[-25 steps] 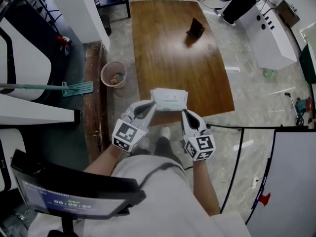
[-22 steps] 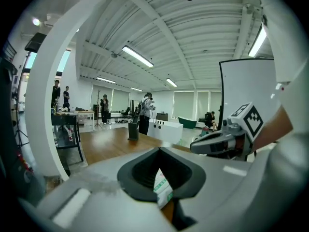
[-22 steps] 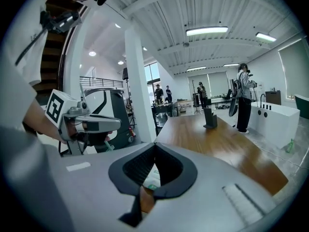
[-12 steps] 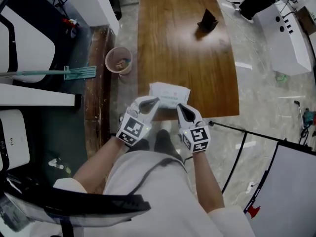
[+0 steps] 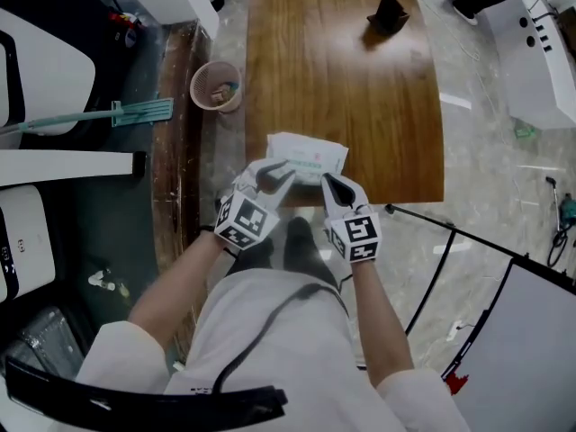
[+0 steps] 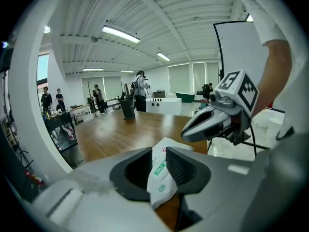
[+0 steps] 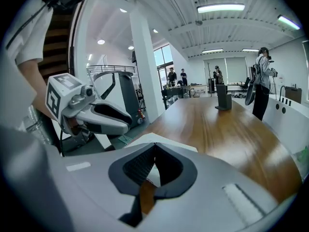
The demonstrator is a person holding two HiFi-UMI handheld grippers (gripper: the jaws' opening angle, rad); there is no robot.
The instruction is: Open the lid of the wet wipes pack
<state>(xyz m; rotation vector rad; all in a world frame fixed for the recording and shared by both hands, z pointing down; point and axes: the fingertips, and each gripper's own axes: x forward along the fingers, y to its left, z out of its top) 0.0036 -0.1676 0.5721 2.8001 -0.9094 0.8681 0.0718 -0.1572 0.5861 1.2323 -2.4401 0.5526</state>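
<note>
The left gripper has its pads a little apart. They have just been opening, and the near left end of the wet wipes pack stands in the gap between them. One corner of the pack hangs down below the jaws. The pack's green print lies against the right-hand pad.

The right gripper has its fingertips drawn together. They meet on a thin edge at the pack's near right end. The white wrapper shows just beyond the tips and again through the slot behind them.

Both grippers point forward and somewhat down, side by side and a little apart. The body of the pack stretches away from both sets of fingertips and spans the space between them.

Under and beyond the pack is the wooden table. The fingertips are at its near edge, and I cannot tell whether the pack rests on the wood.

Far ahead of the right fingertips a black stand sits on the tabletop. Off the left gripper's outer side, on the floor past the table's edge, are a pink bin and a mop.
</note>
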